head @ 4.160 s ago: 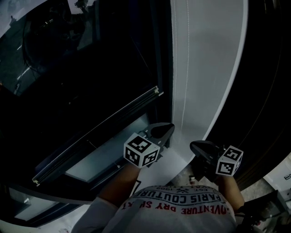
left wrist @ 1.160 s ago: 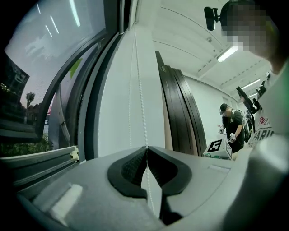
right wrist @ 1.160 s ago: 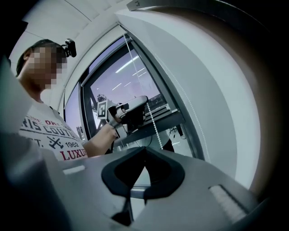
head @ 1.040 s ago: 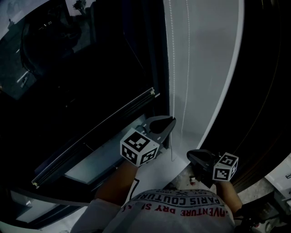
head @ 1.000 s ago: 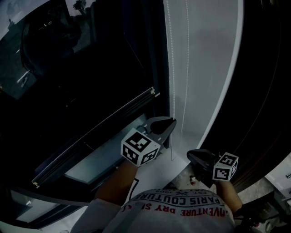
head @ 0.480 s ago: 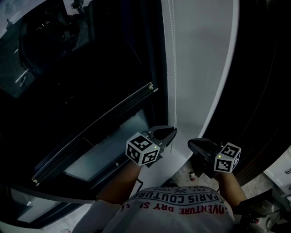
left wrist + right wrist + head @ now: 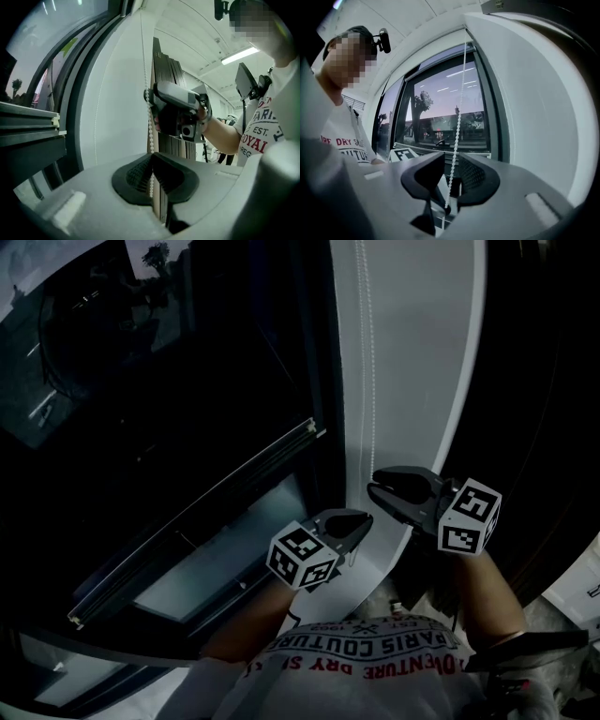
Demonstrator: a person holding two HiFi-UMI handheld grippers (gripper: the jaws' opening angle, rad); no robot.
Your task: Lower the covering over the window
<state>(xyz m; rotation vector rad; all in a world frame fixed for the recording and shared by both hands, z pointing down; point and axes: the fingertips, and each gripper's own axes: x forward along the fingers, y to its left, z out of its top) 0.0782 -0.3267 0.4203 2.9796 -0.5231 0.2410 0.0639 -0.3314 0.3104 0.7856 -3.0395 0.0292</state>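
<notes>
Beside the window [image 7: 159,381], against the white pillar [image 7: 422,334], the chain [image 7: 369,362] hangs straight down. Left gripper [image 7: 152,161] is clenched on the chain low down: the beads run down into its closed jaws and come out below the pads. Right gripper [image 7: 450,159] is released, its jaws just opened. The chain runs down between the two pads, with a gap at each side and neither pad pressing on it.

Head view: the right gripper sits higher up the chain than the left, with both tips close to the pillar. Left cube [image 7: 302,562] is below and left of the right cube [image 7: 467,518]. In the left gripper view the right gripper shows above, its nose at the chain, a hand wrapped round its body.

Covering: a dark rail [image 7: 197,521] crosses the window at a slant in the head view, about level with the grippers. I cannot tell whether it is the blind's bottom edge. Glass above the rail is see-through in the right gripper view, with a tree [image 7: 423,105] and dusk sky behind it.

A forearm [image 7: 478,596] and a white printed shirt [image 7: 375,657] fill the bottom of the head view.
</notes>
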